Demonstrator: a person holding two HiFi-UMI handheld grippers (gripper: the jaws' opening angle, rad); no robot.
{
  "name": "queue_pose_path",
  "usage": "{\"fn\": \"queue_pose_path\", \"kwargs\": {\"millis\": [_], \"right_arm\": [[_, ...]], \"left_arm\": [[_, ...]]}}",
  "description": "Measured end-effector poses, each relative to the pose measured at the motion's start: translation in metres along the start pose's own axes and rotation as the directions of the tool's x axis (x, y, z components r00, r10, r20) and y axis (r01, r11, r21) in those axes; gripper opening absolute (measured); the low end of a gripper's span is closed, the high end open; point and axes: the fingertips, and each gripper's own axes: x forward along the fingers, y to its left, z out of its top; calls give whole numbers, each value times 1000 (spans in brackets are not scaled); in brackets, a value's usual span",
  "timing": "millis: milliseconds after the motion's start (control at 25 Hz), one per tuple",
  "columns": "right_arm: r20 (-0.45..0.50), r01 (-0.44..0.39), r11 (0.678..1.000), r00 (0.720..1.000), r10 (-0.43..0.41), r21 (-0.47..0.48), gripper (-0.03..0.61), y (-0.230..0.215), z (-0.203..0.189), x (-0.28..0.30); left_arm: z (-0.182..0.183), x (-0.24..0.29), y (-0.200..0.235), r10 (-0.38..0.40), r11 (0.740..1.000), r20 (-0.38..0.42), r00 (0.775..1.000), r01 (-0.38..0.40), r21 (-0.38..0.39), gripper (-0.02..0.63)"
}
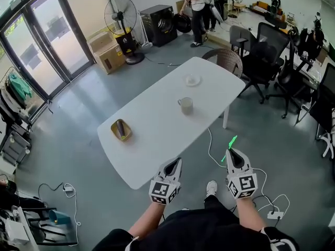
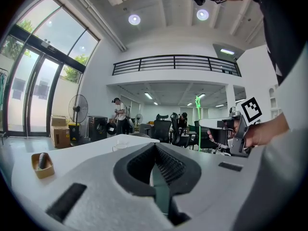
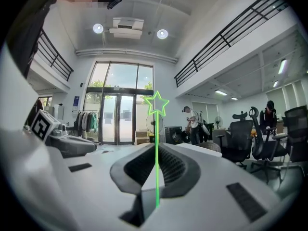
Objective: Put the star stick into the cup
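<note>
Clamping star stick (image 3: 156,124): right claw (image 1: 232,152).

The head view looked steeply down, from well above, on the long white oval counter (image 1: 157,114). Each gripper view sat low behind its own jaws, facing level across the room. Both took in the black office chairs (image 2: 161,129) (image 3: 236,138), and the left one caught the right gripper (image 2: 207,125).

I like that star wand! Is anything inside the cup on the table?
Nothing sticks out of the cup. Its inside looks bare, though the bottom is too small to make out. The star stick isn't in it: the right gripper holds it.
</note>
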Motion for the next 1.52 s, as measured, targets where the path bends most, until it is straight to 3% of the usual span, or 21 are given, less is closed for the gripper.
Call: {"fn": "queue_pose_path", "kwargs": {"millis": [440,840,1280,1520], "right_arm": [[-12,-57,998,998,57,-4,23,-107,3,72],[-27,-165,986,986,165,8,23,-162,-3,130],[-23,-265,964,964,265,13,23,-128,3,211],[-29,-312,950,950,312,-1,23,-97,7,267]], "left_arm": [[21,136,-8,18,1000,-11,1000,-18,11,9],[29,201,5,112,994,-25,993,-112,6,9],[25,196,72,213,977,-40,976,-214,-22,9],[36,195,130,252,963,-10,968,-252,-92,9]]}}
